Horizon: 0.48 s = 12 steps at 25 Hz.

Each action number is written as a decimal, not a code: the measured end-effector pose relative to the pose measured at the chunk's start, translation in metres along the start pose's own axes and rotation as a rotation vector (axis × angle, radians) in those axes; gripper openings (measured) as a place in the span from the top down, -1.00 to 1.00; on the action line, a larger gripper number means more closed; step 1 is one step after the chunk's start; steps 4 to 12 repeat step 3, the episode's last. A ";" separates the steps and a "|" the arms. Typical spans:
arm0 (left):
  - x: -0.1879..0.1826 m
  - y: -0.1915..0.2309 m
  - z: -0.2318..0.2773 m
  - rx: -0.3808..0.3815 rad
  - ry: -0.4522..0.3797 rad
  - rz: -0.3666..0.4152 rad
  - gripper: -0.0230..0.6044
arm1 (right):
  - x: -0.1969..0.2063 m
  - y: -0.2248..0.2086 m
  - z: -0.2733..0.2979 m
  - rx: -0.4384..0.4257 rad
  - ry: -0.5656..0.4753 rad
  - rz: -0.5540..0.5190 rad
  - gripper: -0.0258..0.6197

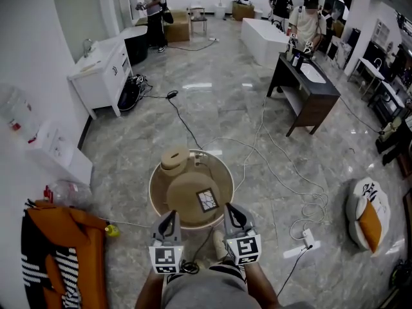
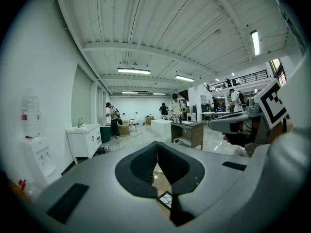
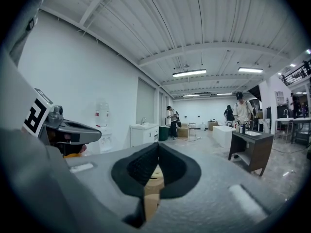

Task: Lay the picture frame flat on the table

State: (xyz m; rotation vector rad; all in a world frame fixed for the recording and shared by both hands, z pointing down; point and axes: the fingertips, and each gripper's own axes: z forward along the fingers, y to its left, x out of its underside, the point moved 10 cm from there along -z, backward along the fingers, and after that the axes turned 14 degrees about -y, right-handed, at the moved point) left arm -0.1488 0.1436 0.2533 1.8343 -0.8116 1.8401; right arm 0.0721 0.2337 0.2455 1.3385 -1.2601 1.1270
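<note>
A small square picture frame [image 1: 207, 199] with a white edge and a dark lattice pattern lies on a tan round disc on the round beige table [image 1: 156, 180]. A tan lidded jar [image 1: 174, 161] stands at the table's far left. My left gripper [image 1: 169, 222] hovers at the table's near edge, left of the frame, jaws shut and empty. My right gripper [image 1: 231, 214] sits just right of the frame, also shut and empty. In the left gripper view the left gripper [image 2: 157, 145] has its pads pressed together, with the frame [image 2: 165, 198] showing below them. The right gripper [image 3: 157, 147] looks the same in its own view.
Orange cloth on a chair [image 1: 64, 250] is at the near left. Cables and a power strip [image 1: 302, 247] trail across the marble floor on the right, beside a white and orange cushion [image 1: 367, 212]. A dark vanity [image 1: 310, 89], a white cabinet [image 1: 102, 69] and several people stand farther back.
</note>
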 end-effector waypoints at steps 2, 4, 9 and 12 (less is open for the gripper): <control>0.000 0.000 0.002 -0.002 0.002 0.000 0.86 | 0.001 -0.002 0.001 -0.002 0.003 0.003 0.92; 0.000 -0.001 0.003 -0.004 0.003 -0.001 0.86 | 0.002 -0.003 0.001 -0.002 0.005 0.005 0.92; 0.000 -0.001 0.003 -0.004 0.003 -0.001 0.86 | 0.002 -0.003 0.001 -0.002 0.005 0.005 0.92; 0.000 -0.001 0.003 -0.004 0.003 -0.001 0.86 | 0.002 -0.003 0.001 -0.002 0.005 0.005 0.92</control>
